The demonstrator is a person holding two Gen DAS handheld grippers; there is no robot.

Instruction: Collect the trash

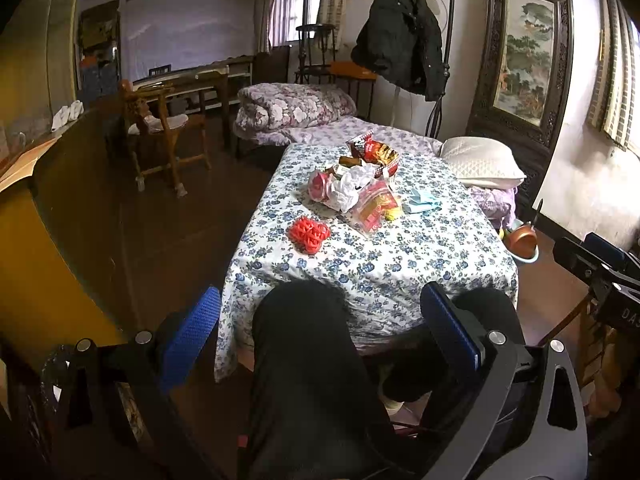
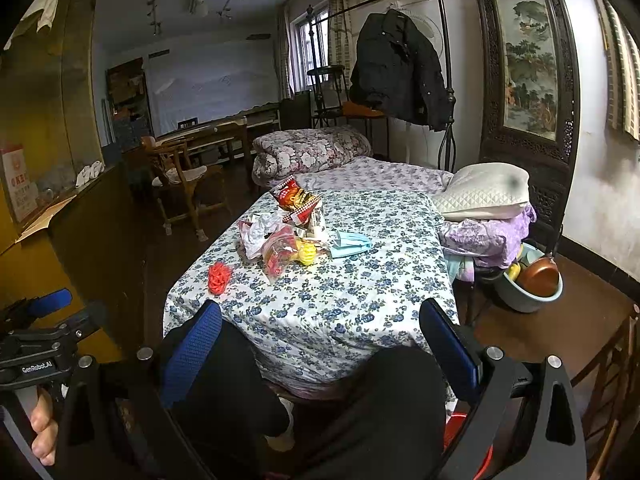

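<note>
A pile of trash lies mid-table on the floral tablecloth (image 1: 372, 264): a red snack packet (image 1: 374, 150), crumpled white plastic (image 1: 348, 188), a clear bag of red and yellow wrappers (image 1: 374, 208), a blue face mask (image 1: 420, 203) and a red foam net (image 1: 309, 233). The right wrist view shows the same packet (image 2: 296, 198), clear bag (image 2: 280, 258), mask (image 2: 350, 244) and net (image 2: 219, 277). My left gripper (image 1: 320, 328) and right gripper (image 2: 320, 348) are both open and hold nothing. They hang short of the table's near edge, above the person's black-trousered knees.
A pillow (image 2: 484, 192) on purple bedding sits at the table's far right. A blue basin with a copper pot (image 2: 528, 284) stands on the floor to the right. A wooden chair (image 2: 180, 176) and a long cabinet (image 2: 100, 220) are on the left. Something red (image 2: 454, 428) shows under my right gripper.
</note>
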